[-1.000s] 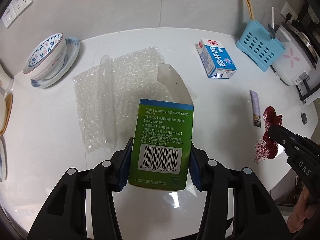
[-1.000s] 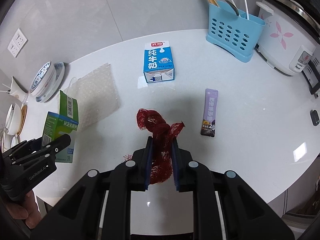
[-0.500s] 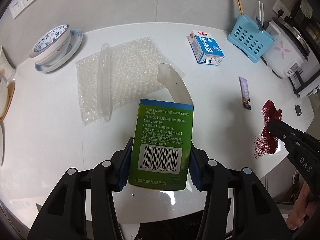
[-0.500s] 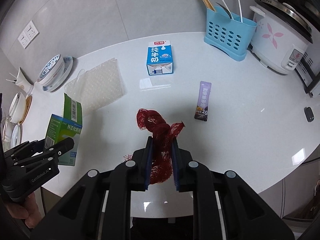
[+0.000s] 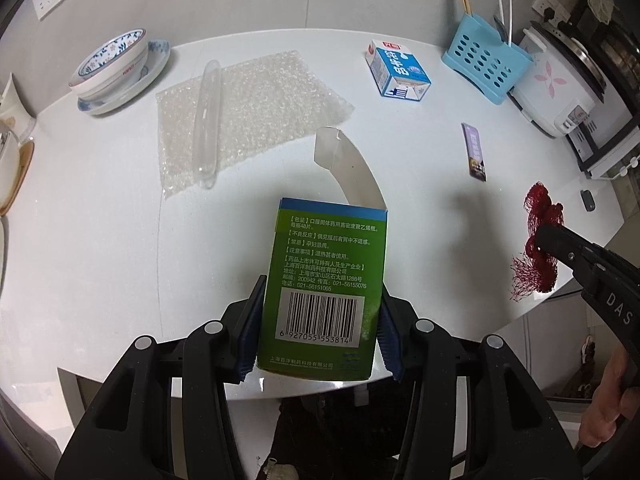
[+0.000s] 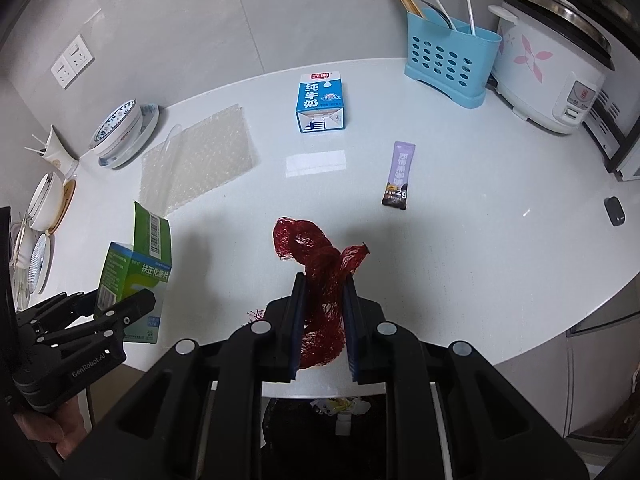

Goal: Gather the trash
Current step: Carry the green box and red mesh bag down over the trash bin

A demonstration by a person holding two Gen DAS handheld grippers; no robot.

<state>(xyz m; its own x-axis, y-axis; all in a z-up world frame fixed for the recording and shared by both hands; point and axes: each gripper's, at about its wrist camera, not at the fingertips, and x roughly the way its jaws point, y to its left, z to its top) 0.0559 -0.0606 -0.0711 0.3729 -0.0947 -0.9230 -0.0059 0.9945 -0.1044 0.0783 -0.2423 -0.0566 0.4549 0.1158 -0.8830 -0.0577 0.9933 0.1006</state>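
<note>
**Green carton and red mesh held over the tabletop edge**

Green cardboard is filling the left tool (image 5: pixel 318 330), whose pads are pressing both sides of a medicine box (image 5: pixel 326 280); its barcode is reading 6 927055 553814, and its top flap is standing open. "GenRobot.AI" is showing on that tool in the right wrist view. The right tool (image 6: pixel 323 326) is pinching a crumpled red mesh bag (image 6: pixel 320 280), jaws nearly together, netting bulging above the pads. "DAS" is showing on its side. Both items are hanging above the near edge of the white tabletop (image 6: pixel 460 248). Lying on it are a blue milk carton (image 6: pixel 321 98), a purple sachet (image 6: pixel 397 174) marked "2g", and a bubble wrap sheet (image 5: pixel 244 108).
</note>
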